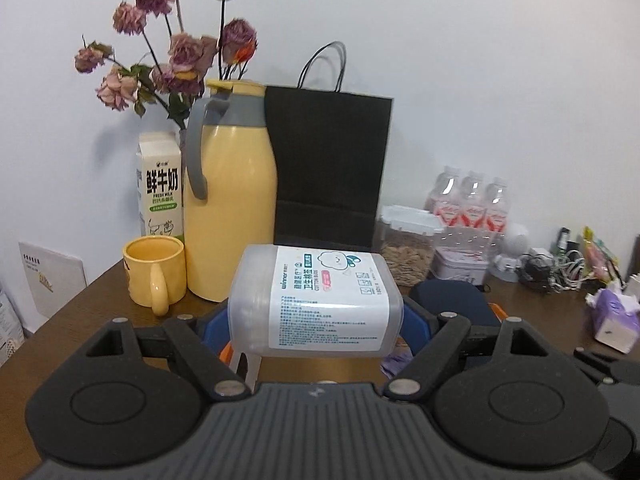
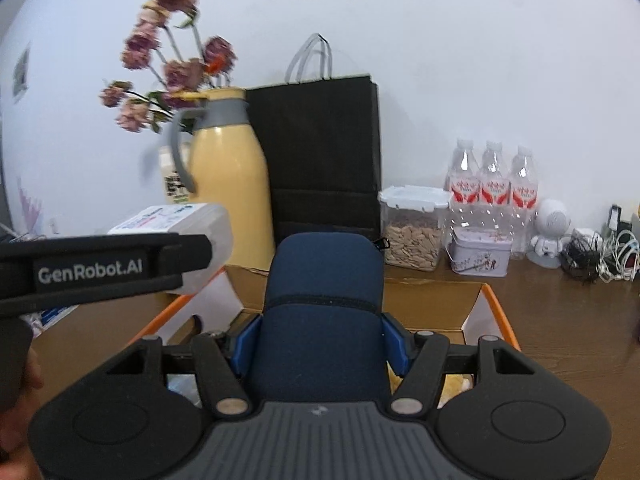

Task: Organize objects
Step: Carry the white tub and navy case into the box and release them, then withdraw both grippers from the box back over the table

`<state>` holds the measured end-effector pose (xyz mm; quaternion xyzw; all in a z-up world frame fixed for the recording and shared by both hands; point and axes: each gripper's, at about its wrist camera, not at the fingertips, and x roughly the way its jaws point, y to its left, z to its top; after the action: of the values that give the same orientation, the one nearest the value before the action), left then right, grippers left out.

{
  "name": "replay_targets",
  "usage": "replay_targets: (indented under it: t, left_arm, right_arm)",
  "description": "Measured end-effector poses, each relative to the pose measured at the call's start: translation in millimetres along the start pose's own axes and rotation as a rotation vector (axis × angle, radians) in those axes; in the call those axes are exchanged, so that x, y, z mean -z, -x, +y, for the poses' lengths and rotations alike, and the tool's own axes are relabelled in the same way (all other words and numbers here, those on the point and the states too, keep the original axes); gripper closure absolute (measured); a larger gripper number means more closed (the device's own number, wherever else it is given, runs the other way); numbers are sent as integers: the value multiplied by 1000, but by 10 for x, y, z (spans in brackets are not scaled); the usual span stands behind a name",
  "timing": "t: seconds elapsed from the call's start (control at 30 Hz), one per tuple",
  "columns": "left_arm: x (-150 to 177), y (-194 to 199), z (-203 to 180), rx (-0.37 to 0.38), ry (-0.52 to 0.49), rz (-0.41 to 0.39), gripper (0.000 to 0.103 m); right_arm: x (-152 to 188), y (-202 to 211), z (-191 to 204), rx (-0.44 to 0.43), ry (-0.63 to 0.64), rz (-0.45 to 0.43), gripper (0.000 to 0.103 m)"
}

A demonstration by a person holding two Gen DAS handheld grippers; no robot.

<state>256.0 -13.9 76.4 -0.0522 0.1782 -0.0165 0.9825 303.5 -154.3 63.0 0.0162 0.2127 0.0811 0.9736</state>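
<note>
Closest in, the left gripper [image 1: 316, 320] is clamped on a clear plastic cotton-bud box [image 1: 316, 300], its blue pads pressing the two short ends, so the box lies sideways with its long axis running left to right across the jaws and its printed label facing up and toward the camera. It hangs above the brown bench [image 1: 92, 308], just in front of the yellow thermos jug [image 1: 232, 200]. The right gripper [image 2: 320, 344] is closed on a dark blue pouch [image 2: 322, 300] that stands upright between its pads, long axis pointing up and away, held over an open cardboard box [image 2: 432, 300] with orange-edged flaps. From that side the left gripper's black body crosses in front of the cotton-bud box. Behind them the way is crowded: a yellow mug [image 1: 154, 276] sits just beside the jug, a milk carton [image 1: 160, 184] behind it, dried roses [image 1: 172, 40] rising above, and a black paper bag [image 1: 332, 168] standing against the wall. Farther right are a lidded container of seeds [image 2: 412, 232], a small tin [image 2: 480, 254], three water bottles [image 2: 494, 188], a white robot figure [image 2: 550, 232] and a tangle of cables [image 2: 600, 256].
</note>
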Motion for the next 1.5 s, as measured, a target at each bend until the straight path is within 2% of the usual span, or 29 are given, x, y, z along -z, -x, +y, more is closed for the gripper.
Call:
replay_targets:
  t: [0.1,0.3,0.5,0.53,0.57,0.63,0.67,0.7,1.13,1.5]
  left_arm:
    - [30,-177,11,-11,3,27,20]
    - [161,-380,-3,-16,-19,94,20]
    - [199,-348,-41,-9,-55,85,19]
    - [203,-333,-53,-11,-67,82,18]
    - [207,-322,-62,-15,-72,81,13]
    - [212,-289,-60,-17,-70,69,0]
    - [214,-263,-58,-19,-70,57,0]
    - [209,-250,-59,-19,-72,55,0]
    - [234,-160,-87,-17,-82,54,0]
    - [188,143,-122,-1,-94,7,0]
  right_arm:
    - [42,-168,-35,25,-16,14,42]
    - [129,-281,-96,17,-22,51,41]
    - [164,-252,-115,22,-21,67,38]
    - [171,-245,-125,23,-17,76,37]
    - [172,-237,-133,25,-15,79,35]
    - [183,-192,-135,47,-4,74,19]
    - [182,-161,-135,64,2,65,6]
    - [180,-131,-141,75,4,57,0]
    - [180,1,-210,82,-2,49,0]
    - [135,281,-235,80,20,-6,0]
